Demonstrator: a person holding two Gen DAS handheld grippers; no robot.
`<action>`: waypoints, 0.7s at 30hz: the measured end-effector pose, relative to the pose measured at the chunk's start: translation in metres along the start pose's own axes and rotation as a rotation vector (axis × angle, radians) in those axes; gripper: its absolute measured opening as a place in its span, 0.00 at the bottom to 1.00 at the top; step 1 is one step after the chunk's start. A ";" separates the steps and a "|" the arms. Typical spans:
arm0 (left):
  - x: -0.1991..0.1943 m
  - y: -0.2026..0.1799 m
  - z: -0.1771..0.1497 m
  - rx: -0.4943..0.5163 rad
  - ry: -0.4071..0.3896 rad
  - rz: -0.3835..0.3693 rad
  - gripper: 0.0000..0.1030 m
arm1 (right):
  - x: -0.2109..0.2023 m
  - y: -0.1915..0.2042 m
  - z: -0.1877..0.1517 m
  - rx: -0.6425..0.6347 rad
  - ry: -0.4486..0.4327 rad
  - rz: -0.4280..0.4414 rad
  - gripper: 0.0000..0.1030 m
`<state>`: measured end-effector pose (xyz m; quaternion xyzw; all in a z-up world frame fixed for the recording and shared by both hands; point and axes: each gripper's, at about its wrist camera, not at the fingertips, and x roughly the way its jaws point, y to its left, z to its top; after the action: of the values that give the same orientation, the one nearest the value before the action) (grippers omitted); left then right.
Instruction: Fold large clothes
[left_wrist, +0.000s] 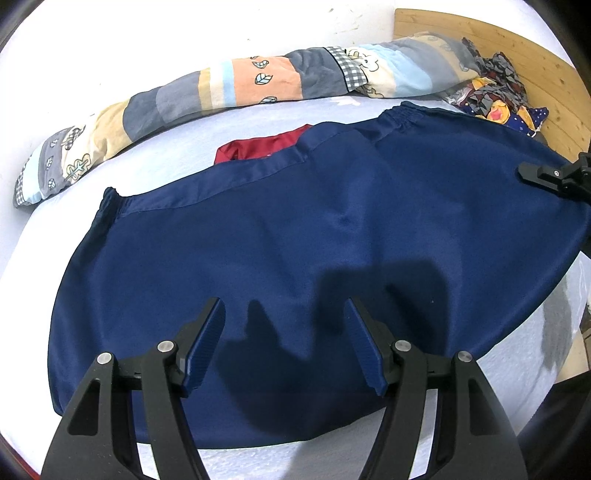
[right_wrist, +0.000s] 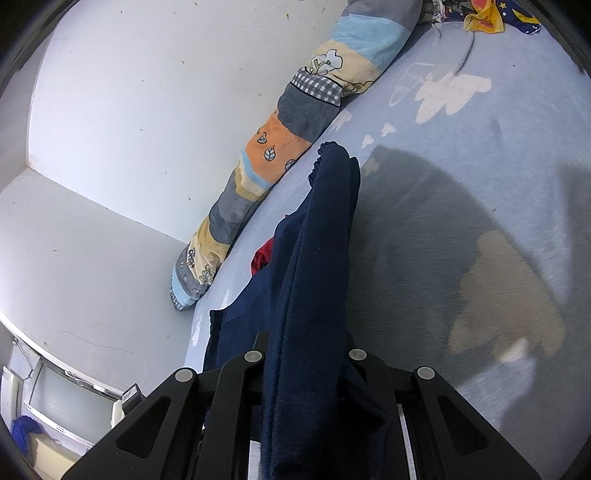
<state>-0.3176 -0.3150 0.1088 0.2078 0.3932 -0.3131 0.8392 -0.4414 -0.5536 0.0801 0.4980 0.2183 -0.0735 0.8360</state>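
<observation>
Now the left gripper tilts down over the near edge of the bed, its jaws spread above the navy garment with nothing between them. That garment lies flat mid-bed, covering a red cloth. At the right edge the right gripper is pinching a lifted fold. A patchwork quilt roll lines the far edge.

A patchwork bolster lies along the white wall.
</observation>
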 end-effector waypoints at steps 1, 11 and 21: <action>0.000 0.000 0.000 0.001 -0.001 0.001 0.64 | 0.000 0.000 0.000 0.000 0.000 0.001 0.14; -0.004 0.012 -0.002 -0.010 -0.008 0.008 0.64 | 0.004 0.008 0.002 -0.003 -0.001 0.015 0.14; -0.016 0.028 -0.005 -0.025 -0.041 0.012 0.64 | 0.007 0.013 0.002 0.030 -0.008 0.014 0.15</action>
<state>-0.3087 -0.2862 0.1216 0.1932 0.3784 -0.3072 0.8515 -0.4306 -0.5485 0.0882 0.5120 0.2101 -0.0729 0.8297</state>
